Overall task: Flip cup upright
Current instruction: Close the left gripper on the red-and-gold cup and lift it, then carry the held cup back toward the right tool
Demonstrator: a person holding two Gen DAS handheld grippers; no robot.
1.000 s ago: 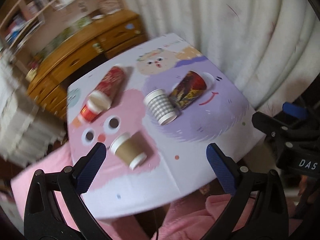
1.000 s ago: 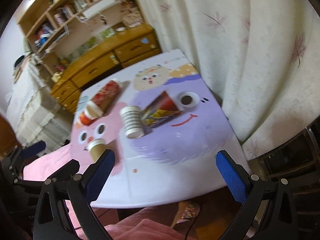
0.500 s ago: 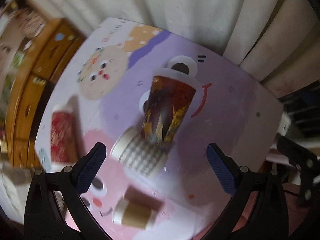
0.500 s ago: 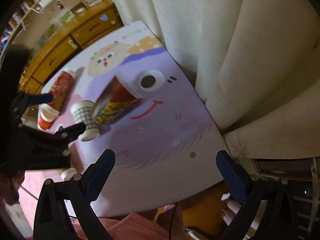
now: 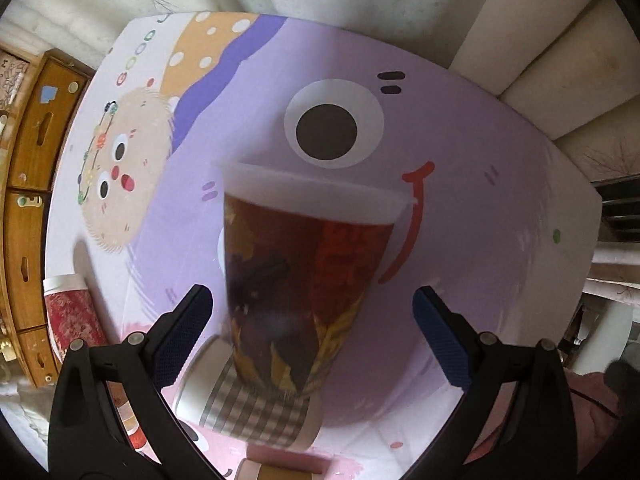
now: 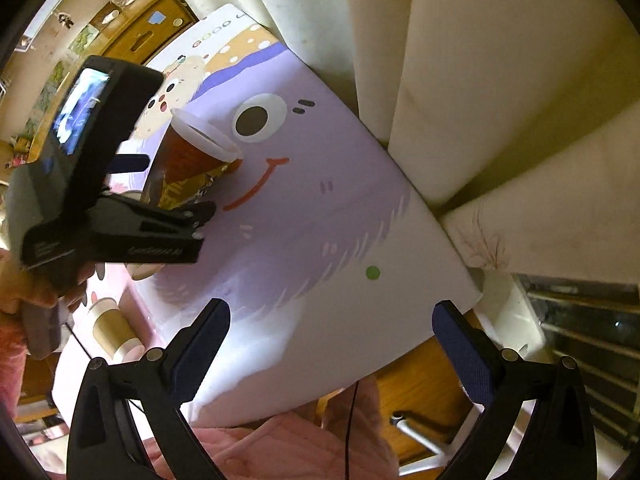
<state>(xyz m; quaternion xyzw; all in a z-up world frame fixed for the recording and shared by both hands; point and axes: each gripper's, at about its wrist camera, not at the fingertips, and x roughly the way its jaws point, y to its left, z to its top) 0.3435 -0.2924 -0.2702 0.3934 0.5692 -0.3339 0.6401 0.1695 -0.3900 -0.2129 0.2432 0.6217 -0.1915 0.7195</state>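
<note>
A tall dark red and yellow patterned cup (image 5: 304, 280) with a white rim lies on its side on the cartoon-printed table (image 5: 460, 160), its base resting against a grey checked cup (image 5: 248, 404). My left gripper (image 5: 312, 332) is open, its blue pads either side of the patterned cup's body, not touching it. In the right wrist view the same cup (image 6: 192, 160) lies behind the left gripper's body. My right gripper (image 6: 332, 352) is open and empty above the table's near right corner.
A red cup (image 5: 70, 312) lies at the table's left edge. A brown cup (image 6: 112, 332) with a white lid lies near the front left. A wooden drawer cabinet (image 5: 24, 200) stands to the left. White curtains (image 6: 480, 80) hang behind the table.
My left gripper has moved in close over the patterned cup, so its pads now straddle it. My right gripper has shifted toward the table's right corner. Both stay open.
</note>
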